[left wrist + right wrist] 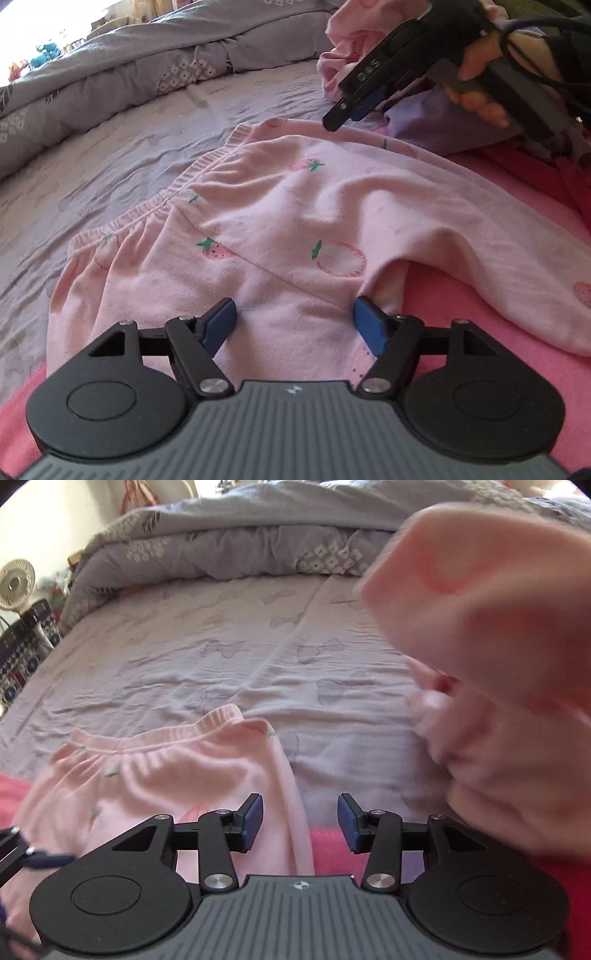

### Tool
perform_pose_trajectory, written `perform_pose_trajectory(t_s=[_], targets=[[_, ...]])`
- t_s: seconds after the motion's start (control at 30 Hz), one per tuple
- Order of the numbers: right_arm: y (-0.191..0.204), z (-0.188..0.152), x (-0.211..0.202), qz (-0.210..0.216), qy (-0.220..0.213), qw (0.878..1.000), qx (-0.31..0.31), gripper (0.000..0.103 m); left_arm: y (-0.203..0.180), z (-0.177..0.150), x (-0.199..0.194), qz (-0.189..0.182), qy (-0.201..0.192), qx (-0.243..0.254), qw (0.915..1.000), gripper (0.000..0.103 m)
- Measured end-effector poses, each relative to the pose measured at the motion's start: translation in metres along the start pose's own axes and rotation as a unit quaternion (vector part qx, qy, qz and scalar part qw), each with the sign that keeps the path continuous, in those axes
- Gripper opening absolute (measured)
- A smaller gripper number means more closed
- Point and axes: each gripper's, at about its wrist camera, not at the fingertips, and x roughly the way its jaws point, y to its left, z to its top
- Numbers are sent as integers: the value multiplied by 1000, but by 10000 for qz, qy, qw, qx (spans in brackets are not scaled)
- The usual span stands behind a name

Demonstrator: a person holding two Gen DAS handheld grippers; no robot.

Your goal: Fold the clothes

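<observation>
Left gripper hovers jaws wide over pink strawberry pants lying flat on the bed (waistband toward the quilt), right gripper jaws apart, gripping nothing.

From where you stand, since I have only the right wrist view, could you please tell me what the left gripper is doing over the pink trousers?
Observer: The left gripper is open, with its pads on either side of the crotch of the pink trousers. It grips nothing.
Operator: Does the fabric lie flat there?
Observer: Not quite. A fold bunches up beside the pad on the right of that view, where the legs part.
Operator: And where does my right gripper sit from that side?
Observer: The right gripper hovers above the trousers' far edge, in front of a heap of clothes.
</observation>
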Motion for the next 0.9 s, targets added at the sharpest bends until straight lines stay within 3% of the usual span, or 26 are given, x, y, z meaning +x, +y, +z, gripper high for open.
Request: perform_pose_trajectory(t_s=[0.07,0.13,0.17,0.23,0.4,0.53,0.63,0.7,0.8,0.9], targets=[[7,11,25,-55,198,9997,-92,43,0,-3,0,12,-69,-25,10000,76],[19,16,39,-126,302,9994,-114,9,1,-3,1,-3,-106,-99,9999,77],[24,18,37,-149,321,9993,-114,5,2,-4,1,-7,-130,-121,9998,77],[35,22,25,-119,230,9996,-89,5,2,-4,3,-13,-182,-124,9998,78],[60,33,-35,477,-186,9987,-31,5,7,-8,-6,-115,-235,-311,9992,78],[108,43,-58,1248,-73,9921,-140,5,19,-31,-42,24,-158,-678,9976,78],[148,40,-43,2072,305,9777,166,5,34,-58,-74,157,-16,-1043,9944,78],[183,34,-25,2369,467,9702,172,5,45,-81,-94,275,133,-1317,9908,78],[236,24,8,2332,584,9706,-71,5,54,-112,-115,330,218,-1625,9859,78],[274,9,51,2060,719,9758,-146,5,50,-123,-126,358,175,-1645,9856,79]])
